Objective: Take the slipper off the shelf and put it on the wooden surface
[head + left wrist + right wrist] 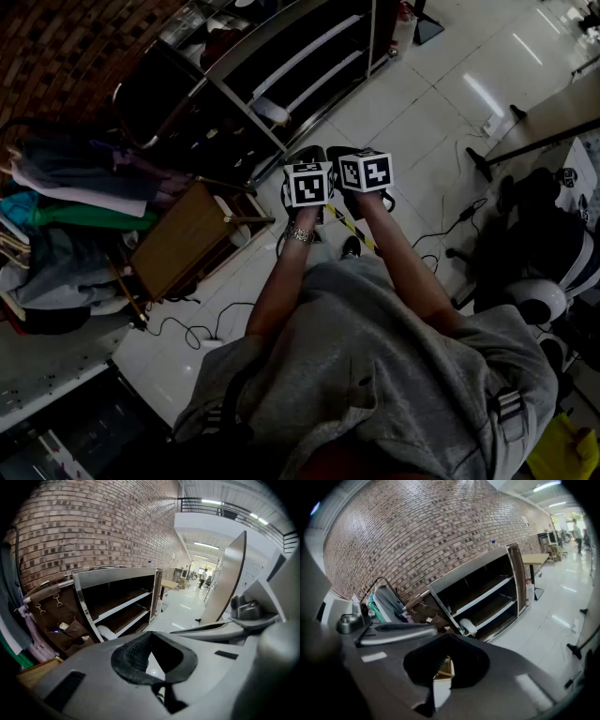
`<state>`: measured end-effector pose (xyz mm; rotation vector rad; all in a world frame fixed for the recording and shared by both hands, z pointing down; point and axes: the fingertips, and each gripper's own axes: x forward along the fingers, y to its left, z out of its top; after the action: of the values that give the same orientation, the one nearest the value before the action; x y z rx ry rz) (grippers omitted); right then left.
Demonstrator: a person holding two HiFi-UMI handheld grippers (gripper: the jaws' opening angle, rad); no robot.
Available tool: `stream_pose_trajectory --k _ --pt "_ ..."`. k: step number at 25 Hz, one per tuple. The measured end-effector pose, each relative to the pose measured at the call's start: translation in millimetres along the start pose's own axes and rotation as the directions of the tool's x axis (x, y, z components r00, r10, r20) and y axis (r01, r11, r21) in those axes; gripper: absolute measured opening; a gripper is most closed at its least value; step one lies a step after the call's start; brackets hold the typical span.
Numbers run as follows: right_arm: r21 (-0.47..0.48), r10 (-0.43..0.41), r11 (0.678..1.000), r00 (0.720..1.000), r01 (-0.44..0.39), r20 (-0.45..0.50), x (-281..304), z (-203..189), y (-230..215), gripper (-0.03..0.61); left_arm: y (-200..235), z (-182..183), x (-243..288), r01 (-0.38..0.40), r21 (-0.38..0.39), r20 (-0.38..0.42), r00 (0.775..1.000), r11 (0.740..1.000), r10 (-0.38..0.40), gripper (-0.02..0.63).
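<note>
A white slipper (270, 111) lies on a shelf of the dark metal shelving unit (281, 56) against the brick wall. It also shows low on that shelf in the left gripper view, slipper (106, 632), and in the right gripper view, slipper (468, 626). The wooden surface (187, 239) is a small table left of the grippers. My left gripper (303, 156) and right gripper (341, 156) are held side by side over the tiled floor, short of the shelf. Both are shut and hold nothing: left gripper (159, 667), right gripper (440, 667).
Hanging clothes (66, 192) crowd the left side beside the wooden table. Cables (192, 328) trail over the white floor. An office chair (553, 239) and a stand's foot (483, 164) are at the right. A brick wall (93, 522) runs behind the shelf.
</note>
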<state>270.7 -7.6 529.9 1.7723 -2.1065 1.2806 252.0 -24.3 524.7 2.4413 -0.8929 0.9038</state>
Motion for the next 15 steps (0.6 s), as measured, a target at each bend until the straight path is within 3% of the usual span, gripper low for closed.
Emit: stream_pose_trajectory --k 7,15 --pt "0.009 0.02 1.0 0.999 -0.019 -0.033 27.7 10.6 -18.2 0.001 7.2 6.6 34.1 0.043 -0.013 -0.045 0.998 0.999 -0.043 0.003" --pt "-0.028 -0.077 0.997 0.996 0.076 -0.044 63.9 61.7 -44.1 0.0 28.7 55.8 81.2 0.131 -0.007 -0.008 0.991 0.991 -0.131 0.003"
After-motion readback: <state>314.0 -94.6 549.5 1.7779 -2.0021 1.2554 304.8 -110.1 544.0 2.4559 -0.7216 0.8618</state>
